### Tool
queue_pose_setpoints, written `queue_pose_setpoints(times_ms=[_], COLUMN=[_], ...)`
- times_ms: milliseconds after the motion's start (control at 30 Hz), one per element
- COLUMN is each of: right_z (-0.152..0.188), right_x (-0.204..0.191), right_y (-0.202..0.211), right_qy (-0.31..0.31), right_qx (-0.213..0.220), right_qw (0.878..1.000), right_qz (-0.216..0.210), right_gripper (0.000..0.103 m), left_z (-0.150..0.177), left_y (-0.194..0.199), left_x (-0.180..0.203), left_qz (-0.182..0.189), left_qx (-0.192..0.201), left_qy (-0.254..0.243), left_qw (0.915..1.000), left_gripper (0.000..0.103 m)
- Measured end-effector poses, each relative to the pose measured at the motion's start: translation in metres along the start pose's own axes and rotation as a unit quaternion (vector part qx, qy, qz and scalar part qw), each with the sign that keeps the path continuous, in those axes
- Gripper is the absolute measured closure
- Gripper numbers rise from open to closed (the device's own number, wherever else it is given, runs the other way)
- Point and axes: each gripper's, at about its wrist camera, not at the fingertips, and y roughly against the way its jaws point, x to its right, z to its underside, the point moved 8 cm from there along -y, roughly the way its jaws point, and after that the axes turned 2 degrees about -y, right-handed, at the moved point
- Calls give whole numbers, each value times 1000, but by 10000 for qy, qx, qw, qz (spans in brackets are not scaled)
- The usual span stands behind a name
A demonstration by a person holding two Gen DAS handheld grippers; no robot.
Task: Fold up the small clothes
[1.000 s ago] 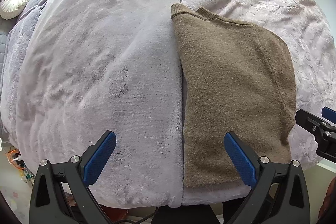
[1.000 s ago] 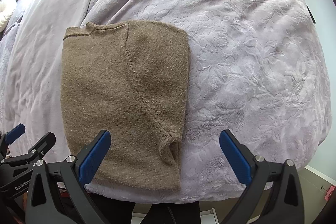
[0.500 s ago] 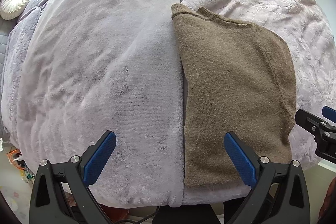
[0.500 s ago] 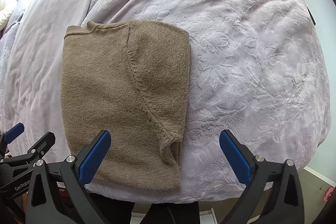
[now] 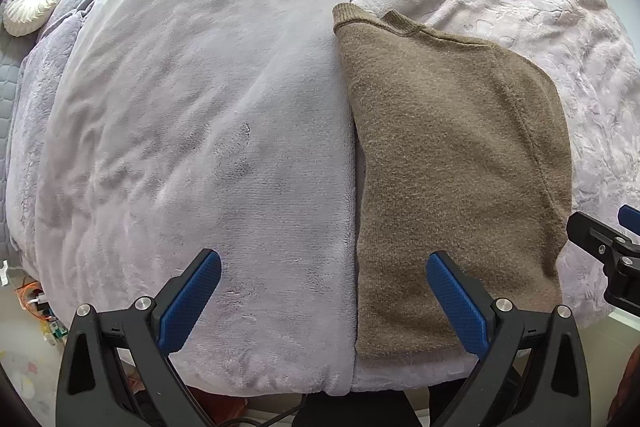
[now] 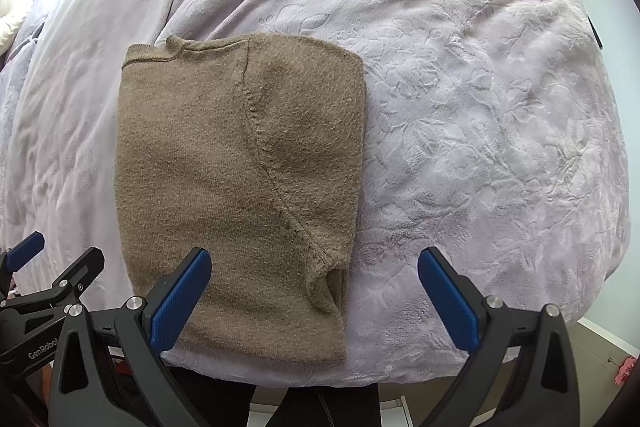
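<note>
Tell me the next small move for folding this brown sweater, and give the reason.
Probably lower both open grippers onto the near hem of the brown sweater and pinch it, ready to fold it away toward the collar. The sweater already lies flat on the lilac blanket with its sleeve tucked in, and the left gripper and right gripper hang empty above that near edge.

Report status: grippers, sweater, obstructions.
Left hand-held gripper open, empty. Right hand-held gripper open, empty. Brown sweater lies folded on blanket. Nothing in the way.
</note>
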Motion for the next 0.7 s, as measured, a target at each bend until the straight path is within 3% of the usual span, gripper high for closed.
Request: queue_pose_setpoints(times_ms=[400,533,700], right_z=[-3,-2,-2], right_x=[0,0,1], right_y=[-3,-3,-5], right_qy=[24,20,10], right_qx=[-28,-27,-45], right_qw=[10000,10000,10000], right_qz=[24,29,35], right_gripper=[0,0,0], left_z=[0,-3,-1], left_y=[-3,0,-5], left_x=[0,1,4], left_qz=[21,61,94], left_qx=[-50,100,-41], left_qy=[24,7,-6], left_qw=[10000,9999,9999], left_gripper=[0,0,0])
